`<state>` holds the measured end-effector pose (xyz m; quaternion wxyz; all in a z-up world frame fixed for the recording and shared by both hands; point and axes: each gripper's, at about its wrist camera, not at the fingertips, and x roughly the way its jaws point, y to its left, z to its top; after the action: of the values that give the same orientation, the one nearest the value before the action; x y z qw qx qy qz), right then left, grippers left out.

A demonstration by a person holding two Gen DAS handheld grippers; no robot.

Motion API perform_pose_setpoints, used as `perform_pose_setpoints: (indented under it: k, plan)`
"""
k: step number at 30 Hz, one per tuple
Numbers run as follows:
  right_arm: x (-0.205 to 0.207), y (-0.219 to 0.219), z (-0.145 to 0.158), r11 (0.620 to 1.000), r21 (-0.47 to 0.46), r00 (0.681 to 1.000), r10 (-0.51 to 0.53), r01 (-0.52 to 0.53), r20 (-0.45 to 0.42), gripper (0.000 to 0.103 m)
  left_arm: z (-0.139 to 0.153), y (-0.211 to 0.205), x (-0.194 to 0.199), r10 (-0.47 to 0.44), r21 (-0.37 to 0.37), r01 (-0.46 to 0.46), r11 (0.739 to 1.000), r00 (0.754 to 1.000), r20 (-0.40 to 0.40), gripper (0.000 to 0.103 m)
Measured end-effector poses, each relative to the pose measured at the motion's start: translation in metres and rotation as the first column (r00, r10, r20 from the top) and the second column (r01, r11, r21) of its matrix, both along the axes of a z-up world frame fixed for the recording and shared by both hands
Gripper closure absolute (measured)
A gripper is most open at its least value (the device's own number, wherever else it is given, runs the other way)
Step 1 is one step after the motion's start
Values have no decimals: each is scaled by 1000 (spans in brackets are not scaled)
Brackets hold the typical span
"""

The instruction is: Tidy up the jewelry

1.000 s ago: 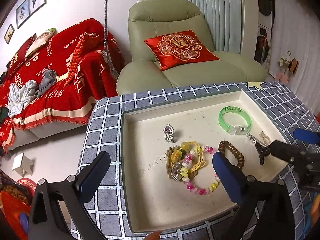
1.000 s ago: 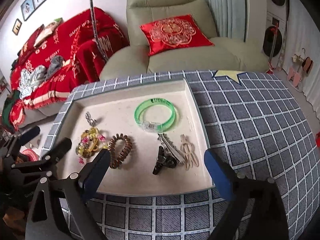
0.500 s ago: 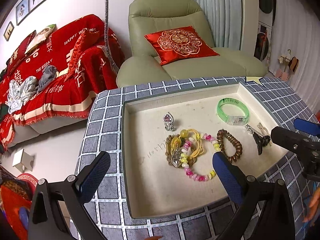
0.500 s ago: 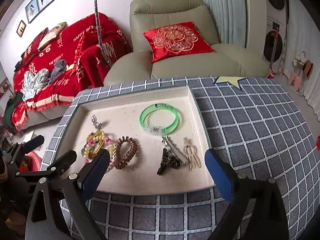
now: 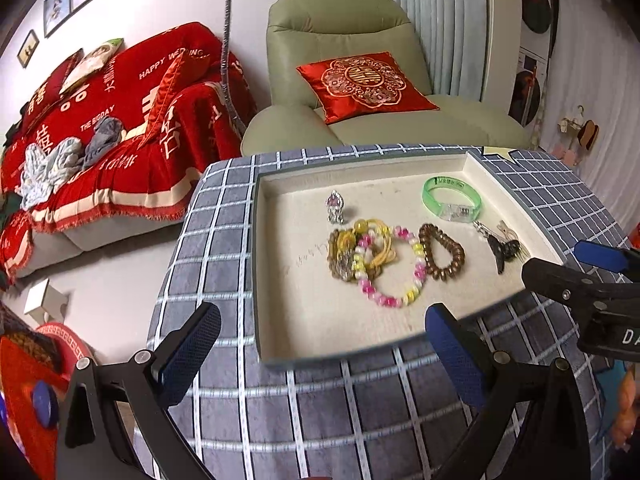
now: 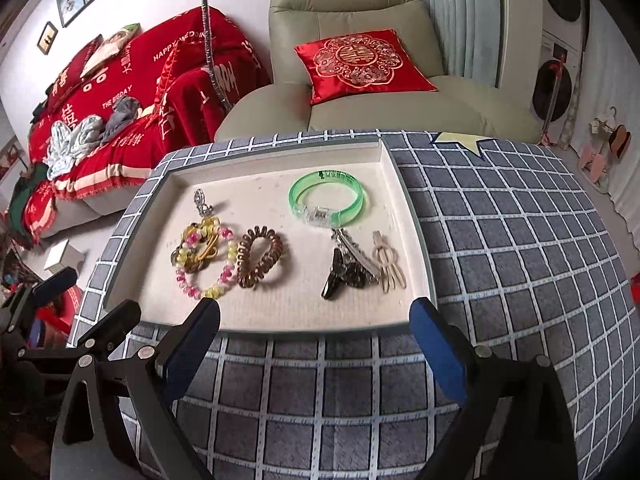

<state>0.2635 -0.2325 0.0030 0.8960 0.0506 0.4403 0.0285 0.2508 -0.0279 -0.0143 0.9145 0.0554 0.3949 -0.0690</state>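
Right wrist view: the right gripper (image 6: 314,338) is released, its blue-padded jaws spread wide and empty, hovering just short of the near rim of the tray (image 6: 404,208). The tray sits on a table under a grey checked cloth (image 6: 512,248). The left gripper (image 5: 320,348) is likewise spread wide and holds nothing, off the tray's near-left corner. Inside the tray, nearest the front rim: a pink-and-yellow bead bracelet (image 6: 224,276) looped over a tangle of yellow cord and amber beads (image 6: 198,248), touching it. Just right of that lies a brown coiled hair tie (image 6: 260,258). Further right, near the tray's right wall, a black hair claw (image 6: 344,276) lies under a silver clip (image 6: 354,252), with a beige hair clip (image 6: 388,268) just beside them. Behind these, toward the tray's far right corner, a clear green bangle (image 6: 326,198) lies flat, apart from the clips. Toward the far left of the tray a small silver pendant (image 6: 202,204) lies just beyond the bead tangle. Past the tray, a yellow star sticker (image 6: 460,140) is on the cloth. Beyond the table: a pale green armchair (image 6: 348,12) with a red embroidered cushion (image 6: 360,64), and left of it a sofa under a red throw (image 6: 132,80).
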Motion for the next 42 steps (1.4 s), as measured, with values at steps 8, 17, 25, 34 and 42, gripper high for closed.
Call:
perform_pose_setpoints:
  k: [8, 17, 25, 34, 42]
  plan:
    - [-32, 5, 4, 1000, -24, 999, -1, 1, 33, 6, 3, 5, -34, 30, -21, -29, 999, 999, 14, 0]
    - [-68, 7, 8, 999, -46, 995, -15, 20, 97, 6, 6, 8, -68, 74, -57, -71, 996, 996, 49, 0]
    - [-89, 6, 11, 996, -71, 987, -37, 48, 154, 7, 3, 8, -83, 128, -61, -124, 990, 990, 65, 0]
    - [-101, 8, 8, 993, -104, 982, -36, 56, 183, 6, -1, 8, -94, 160, -43, -157, 987, 984, 81, 0]
    - [-106, 7, 13, 991, -119, 979, -31, 56, 203, 6, 1, 5, -97, 153, -40, -150, 988, 984, 86, 0]
